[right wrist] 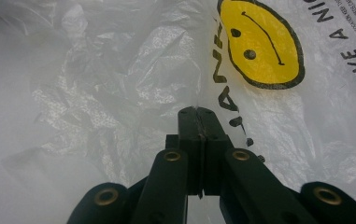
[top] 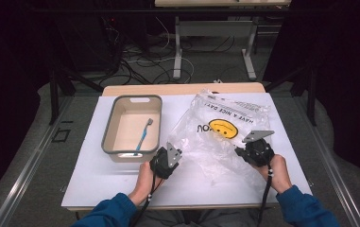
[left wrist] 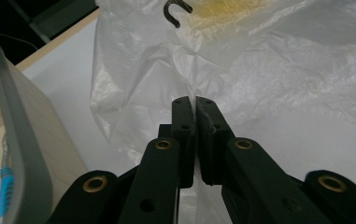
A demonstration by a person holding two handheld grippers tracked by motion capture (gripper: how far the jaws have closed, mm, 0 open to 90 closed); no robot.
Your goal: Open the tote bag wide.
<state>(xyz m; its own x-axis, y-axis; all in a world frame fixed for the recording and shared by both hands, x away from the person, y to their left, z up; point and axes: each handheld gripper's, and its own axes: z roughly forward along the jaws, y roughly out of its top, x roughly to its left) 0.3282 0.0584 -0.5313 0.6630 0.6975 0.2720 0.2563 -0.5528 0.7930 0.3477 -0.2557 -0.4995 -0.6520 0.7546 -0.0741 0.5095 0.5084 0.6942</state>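
Left gripper [left wrist: 195,105] pinches the plastic bag's [top: 220,137] near-left edge; right gripper [right wrist: 197,112] clamps its near-right edge. Bag spans between them on the table [top: 97,179]. Judged thin, limp, slippery, tearable: grip edges, not middle.

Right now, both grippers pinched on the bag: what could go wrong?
1. The plastic bag is thin and crinkled; both grips sit at its edge, the left gripper on a narrow fold, so film may slip or tear if pulled apart.
2. The bin with the toothbrush sits right beside the left gripper; a sideways move could bump it.
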